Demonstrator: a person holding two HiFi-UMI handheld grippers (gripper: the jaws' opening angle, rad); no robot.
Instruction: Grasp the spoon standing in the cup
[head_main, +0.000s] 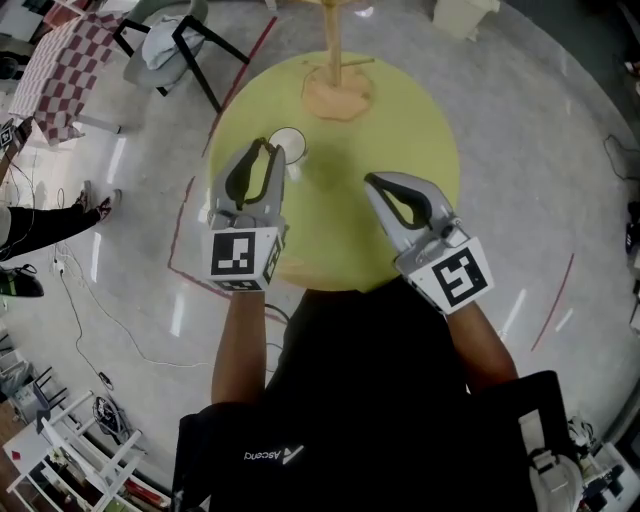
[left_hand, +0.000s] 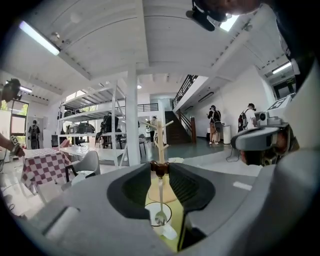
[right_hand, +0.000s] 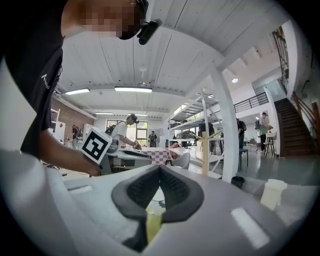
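A white cup (head_main: 290, 143) stands on the left part of the round yellow-green table (head_main: 400, 130). My left gripper (head_main: 268, 150) hovers at the cup's near rim. In the left gripper view the left gripper (left_hand: 160, 169) is shut on the brown handle end of a metal spoon (left_hand: 160, 195). The spoon hangs straight down, its bowl over the mouth of the cup (left_hand: 168, 213). My right gripper (head_main: 370, 181) sits over the table's middle, apart from the cup. In its own view the right gripper (right_hand: 160, 168) is shut with nothing between the pads.
A wooden mug tree (head_main: 337, 60) stands at the table's far side. On the floor to the far left are a black-legged chair (head_main: 175, 45) and a checkered table (head_main: 65, 70). Red lines (head_main: 240, 75) mark the floor. Several people stand in the background.
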